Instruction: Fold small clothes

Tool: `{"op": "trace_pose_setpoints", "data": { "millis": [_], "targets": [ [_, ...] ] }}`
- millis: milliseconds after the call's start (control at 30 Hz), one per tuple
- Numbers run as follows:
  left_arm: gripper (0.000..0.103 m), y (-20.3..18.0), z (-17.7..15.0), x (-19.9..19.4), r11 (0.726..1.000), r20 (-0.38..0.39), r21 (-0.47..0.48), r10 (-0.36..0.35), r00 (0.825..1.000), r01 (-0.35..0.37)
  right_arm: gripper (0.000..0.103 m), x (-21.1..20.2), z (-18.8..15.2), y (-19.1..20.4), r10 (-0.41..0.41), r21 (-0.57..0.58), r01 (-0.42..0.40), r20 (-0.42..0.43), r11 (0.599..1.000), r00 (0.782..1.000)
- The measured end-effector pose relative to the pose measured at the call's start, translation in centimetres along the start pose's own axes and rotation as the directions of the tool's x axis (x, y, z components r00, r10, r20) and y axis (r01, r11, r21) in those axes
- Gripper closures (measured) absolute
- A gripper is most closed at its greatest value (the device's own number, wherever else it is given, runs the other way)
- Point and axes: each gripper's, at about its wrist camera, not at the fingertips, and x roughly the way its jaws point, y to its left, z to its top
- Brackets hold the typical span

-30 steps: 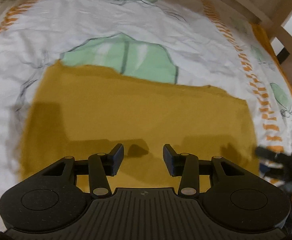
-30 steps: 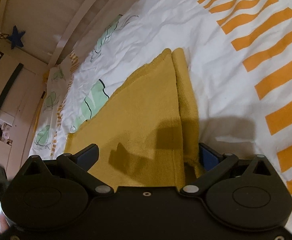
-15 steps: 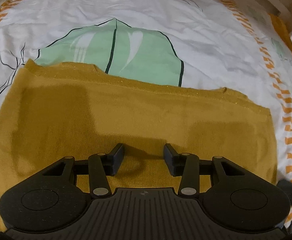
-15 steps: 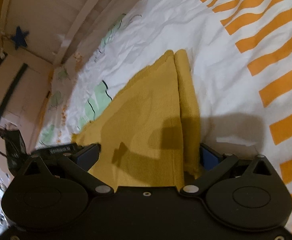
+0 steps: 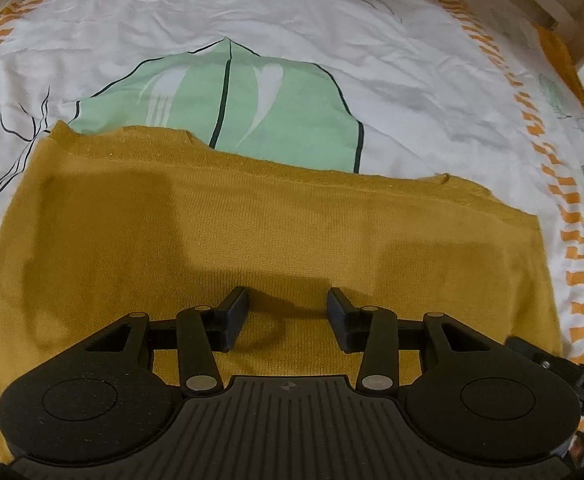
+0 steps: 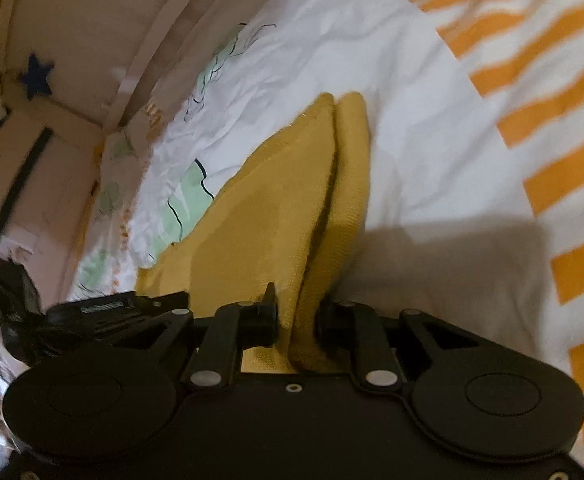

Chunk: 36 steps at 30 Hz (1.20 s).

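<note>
While the right gripper (image 6: pixel 297 314) had just closed its jaws on the mustard knit garment's (image 5: pixel 276 240) folded edge, the left gripper (image 5: pixel 288 312) hung over it, jaws open; thin pinch risked layers slipping apart.

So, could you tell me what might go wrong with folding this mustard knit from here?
1. The right gripper has just closed its jaws on the bunched edge of the mustard knit garment; it may hold only one layer, so the fold could skew.
2. The left gripper sits open over the cloth, pinning nothing, so a pull might drag the garment across the duvet.
</note>
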Motion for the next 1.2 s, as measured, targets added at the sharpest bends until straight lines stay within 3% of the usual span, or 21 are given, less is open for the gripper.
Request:
{"op": "trace_pose_setpoints", "data": {
  "millis": [200,367,600,800,1000,1200],
  "targets": [
    [0.062,1.9,-2.9,-3.2,1.0,-0.009,0.022,-0.007,1.0,0.007,0.077,-0.4,0.0,1.2,-0.051,-0.042,0.052,0.011,0.998,0.999],
    [0.062,6.2,-5.3,-6.3,1.0,-0.007,-0.006,-0.005,1.0,0.005,0.077,-0.7,-0.1,2.1,-0.087,-0.076,0.089,0.023,0.993,0.996],
    [0.062,11.7,-4.6,-9.2,0.996,0.078,-0.038,0.087,0.993,-0.085,0.078,-1.3,-0.5,4.3,-0.135,-0.111,0.141,0.056,0.984,0.989],
    [0.062,14.0,-3.1,-9.3,0.996,0.054,-0.003,0.091,0.994,-0.091,0.079,-0.8,0.4,8.1,-0.193,-0.141,0.201,0.067,0.969,0.979],
    [0.062,16.7,-2.7,-10.7,0.996,0.077,-0.067,0.064,0.995,-0.059,0.08,1.0,0.6,14.7,-0.213,-0.239,0.222,0.065,0.945,0.975],
    [0.062,18.4,-2.4,-11.3,0.994,0.062,-0.105,-0.027,0.998,0.034,0.08,4.7,-0.8,20.5,-0.211,-0.325,0.209,0.029,0.922,0.977]
  ]
}}
